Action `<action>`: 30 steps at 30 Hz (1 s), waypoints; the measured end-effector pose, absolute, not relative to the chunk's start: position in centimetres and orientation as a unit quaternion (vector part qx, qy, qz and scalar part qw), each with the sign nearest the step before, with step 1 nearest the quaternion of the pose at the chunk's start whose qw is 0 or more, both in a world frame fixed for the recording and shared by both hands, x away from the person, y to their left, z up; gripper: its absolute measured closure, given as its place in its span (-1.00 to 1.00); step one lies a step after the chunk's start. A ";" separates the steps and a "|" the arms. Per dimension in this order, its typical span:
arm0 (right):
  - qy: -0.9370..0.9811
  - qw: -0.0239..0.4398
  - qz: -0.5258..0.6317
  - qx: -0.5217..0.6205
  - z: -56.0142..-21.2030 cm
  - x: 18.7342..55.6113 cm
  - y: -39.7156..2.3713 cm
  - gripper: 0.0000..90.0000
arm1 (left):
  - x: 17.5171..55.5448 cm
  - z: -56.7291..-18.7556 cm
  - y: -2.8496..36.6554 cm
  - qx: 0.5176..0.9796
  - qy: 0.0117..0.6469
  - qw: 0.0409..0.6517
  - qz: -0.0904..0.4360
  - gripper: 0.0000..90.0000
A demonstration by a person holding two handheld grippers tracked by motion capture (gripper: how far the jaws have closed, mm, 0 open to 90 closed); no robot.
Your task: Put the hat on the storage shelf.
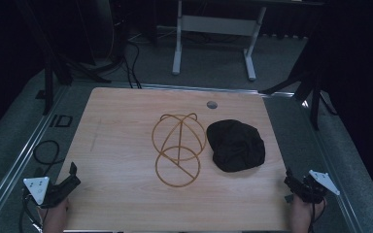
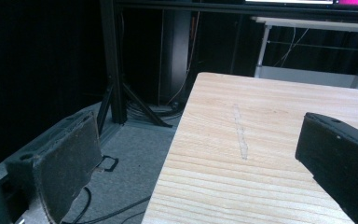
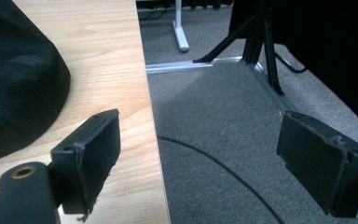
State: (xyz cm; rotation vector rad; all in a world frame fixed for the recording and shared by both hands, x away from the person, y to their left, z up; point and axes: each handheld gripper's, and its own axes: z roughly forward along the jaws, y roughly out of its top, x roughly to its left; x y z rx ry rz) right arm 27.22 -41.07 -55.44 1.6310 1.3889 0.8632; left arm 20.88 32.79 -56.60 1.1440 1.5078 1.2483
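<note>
A yellow wire stand (image 1: 178, 149) made of rings and a curved dome frame rests at the middle of the wooden table (image 1: 126, 145). To its right lies a crumpled black cloth cap (image 1: 235, 144), whose edge also shows at the left of the right gripper view (image 3: 14, 79). My left gripper (image 1: 70, 178) hangs open at the table's front left corner, straddling the table's left edge (image 2: 182, 130) with nothing between its jaws. My right gripper (image 1: 290, 183) is open at the front right corner, one jaw over the table's right edge (image 3: 149, 102), the other over the floor.
A small grey disc (image 1: 212, 104) is set in the table near its far edge. Grey carpet (image 3: 223, 121) with a black cable (image 3: 223, 170) surrounds the table. A white desk frame (image 1: 213, 29) and black tripod legs (image 1: 301, 85) stand beyond it.
</note>
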 end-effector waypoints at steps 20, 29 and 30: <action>0.608 0.351 0.401 0.588 -50.0 28.7 -38.9 -0.71 | 21.0 -56.6 32.8 0.461 0.602 0.426 0.494 -0.99; 0.658 0.311 0.445 0.522 -46.8 30.6 -36.3 -0.72 | 21.0 -56.6 32.9 0.461 0.602 0.427 0.492 -0.99; 0.660 0.312 0.447 0.517 -46.4 30.6 -36.1 -0.72 | 21.0 -56.6 32.9 0.462 0.602 0.427 0.492 -0.99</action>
